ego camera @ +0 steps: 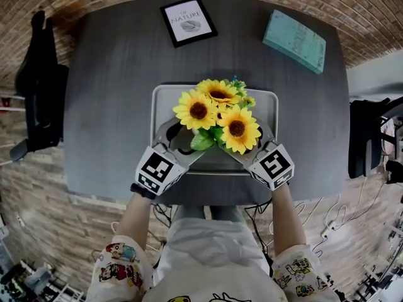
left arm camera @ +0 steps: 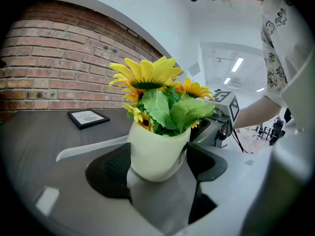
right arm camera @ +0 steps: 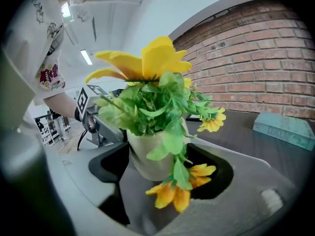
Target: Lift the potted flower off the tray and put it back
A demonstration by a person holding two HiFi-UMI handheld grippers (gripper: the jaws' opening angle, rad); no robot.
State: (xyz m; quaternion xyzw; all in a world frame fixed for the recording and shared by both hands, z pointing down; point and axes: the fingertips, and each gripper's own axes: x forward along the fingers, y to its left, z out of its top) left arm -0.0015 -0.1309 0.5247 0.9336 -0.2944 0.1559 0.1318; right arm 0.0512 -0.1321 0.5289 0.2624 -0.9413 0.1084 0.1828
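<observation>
I have my left gripper (left arm camera: 160, 159) clamped on the pot (left arm camera: 152, 149): its black pads (left arm camera: 110, 167) sit against the pale wall on both sides, with no gap that I can see. My right gripper (right arm camera: 162, 166) comes at the same pot from the other side and has it between its jaws too. The near jaw is against the wall; the far one is partly veiled by leaves (right arm camera: 174, 141) and one drooping bloom (right arm camera: 172, 195), but it looks closed onto the pot as well (wide as that grip is). The pot stands over the middle of the tray (ego camera: 165, 99), which lies on the table (ego camera: 113, 74) just in front of me, and the sunflowers (ego camera: 217, 112) stand upright above it, not tipped. I see no gap under the base, so I judge that it rests on the tray floor, or is barely off it; none of the views settles that. By my reading, the grip is made and the rest of the work is ahead: raising the pot clear of the rim, then setting it down again inside and letting go. If it has in fact already gone up and come back, only the letting go is left, and this moment alone cannot rule that out.
</observation>
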